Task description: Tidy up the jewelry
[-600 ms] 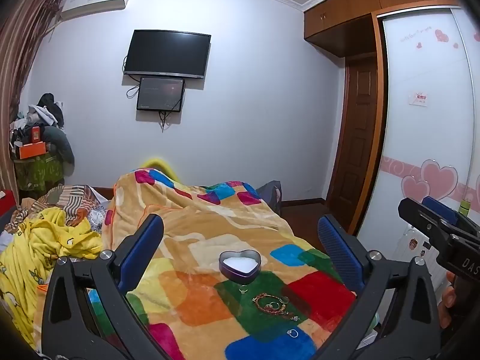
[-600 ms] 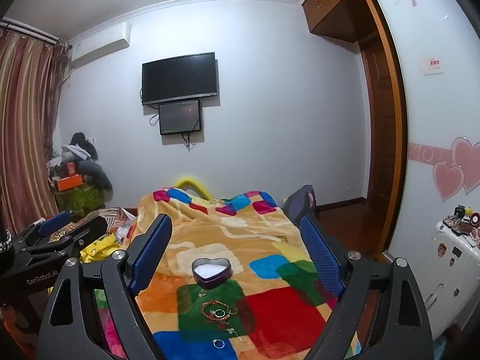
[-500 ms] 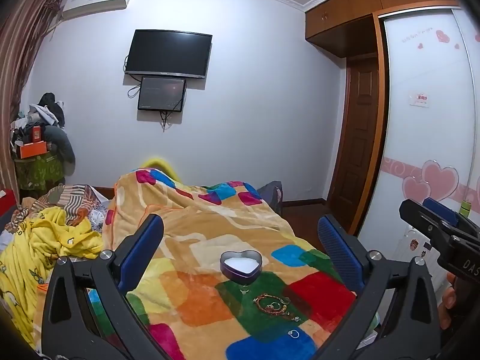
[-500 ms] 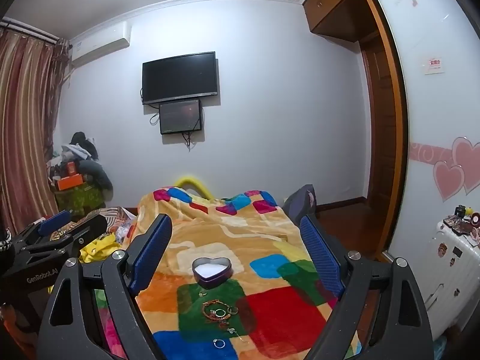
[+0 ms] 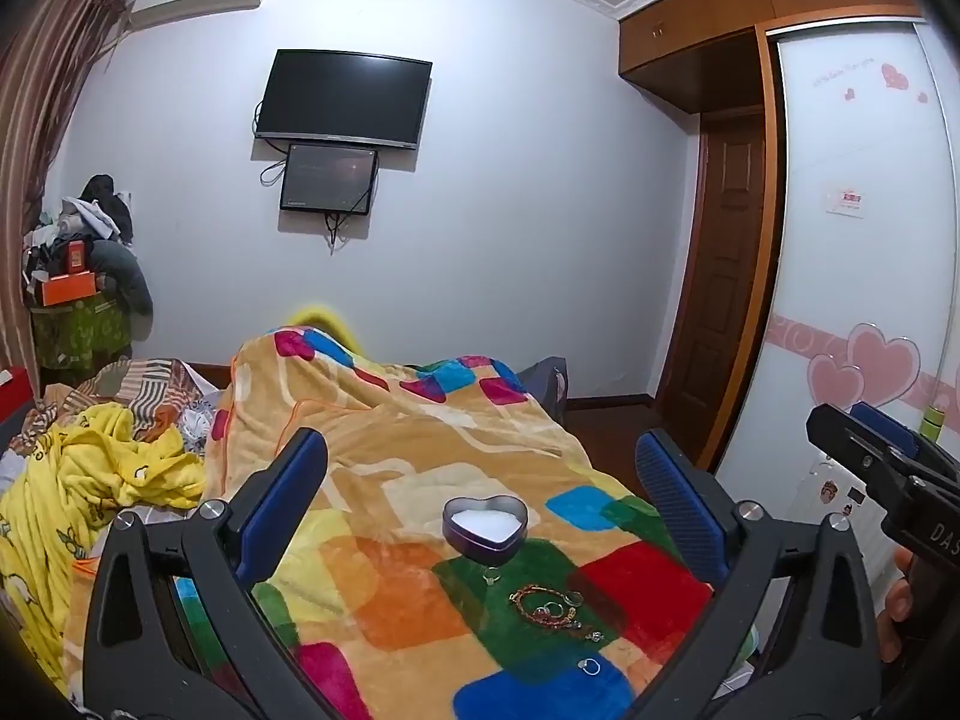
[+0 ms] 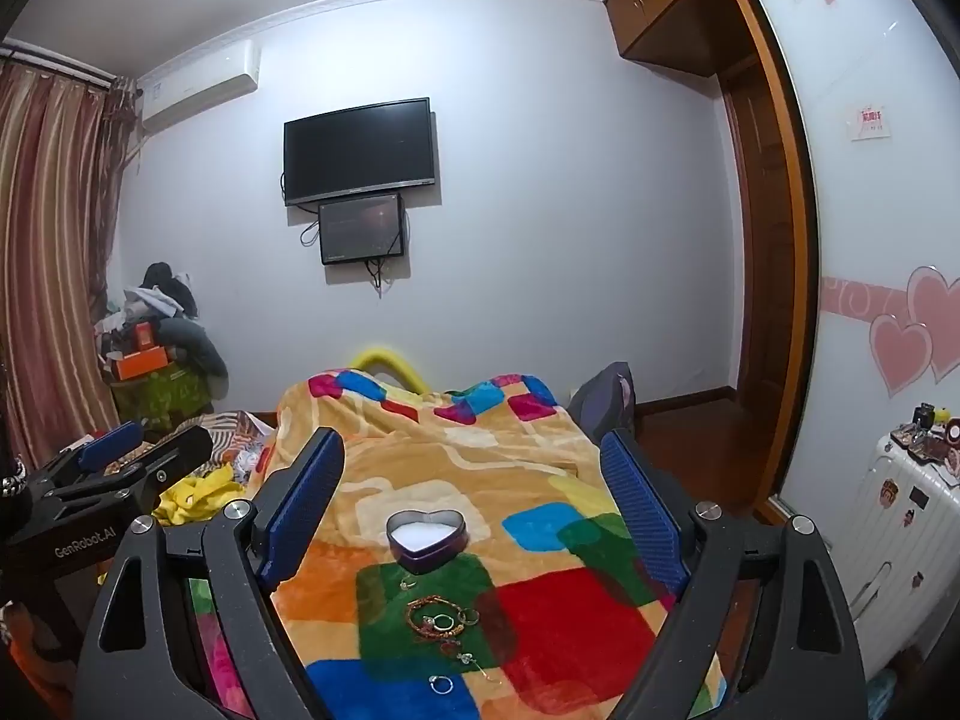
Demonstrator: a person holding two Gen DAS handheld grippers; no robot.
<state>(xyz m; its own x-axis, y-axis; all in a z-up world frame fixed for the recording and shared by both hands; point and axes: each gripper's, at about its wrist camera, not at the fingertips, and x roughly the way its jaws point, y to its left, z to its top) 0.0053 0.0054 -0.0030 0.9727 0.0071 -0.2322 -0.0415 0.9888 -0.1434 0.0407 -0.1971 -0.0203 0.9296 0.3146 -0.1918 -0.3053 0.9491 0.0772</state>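
left hand-held gripper (image 5: pixel 480 498): jaws spread wide, nothing between them; hovers above the bed, aimed at the jewelry, well apart from it.
bed cover: patchwork fleece blanket in orange, green, red and blue squares (image 5: pixel 384 588); soft, uneven surface, so small pieces can sink in or snag.
container: purple heart-shaped metal tin with white lining (image 5: pixel 485 529), lid off, upright on the blanket. Judged to be the drop target; sits just beyond the jewelry, so carries are short.
small silver ring (image 5: pixel 492 576): just in front of the tin, on the green square.
cluster: red-and-gold beaded bracelet with rings lying inside and beside its loop (image 5: pixel 546 602); pieces touch, so they need picking one at a time.
loose silver ring (image 5: pixel 588 666): on the blue square, nearest the cameras, apart from the cluster.
right hand-held gripper (image 6: pixel 471 504): also fully open and empty; tin and jewelry centred between its fingers, so probably better lined up for the first pick.
progress: nothing visible in the tin; task looks to be at its start.
risk: thin rings on fleece, so the pinch may catch fabric.
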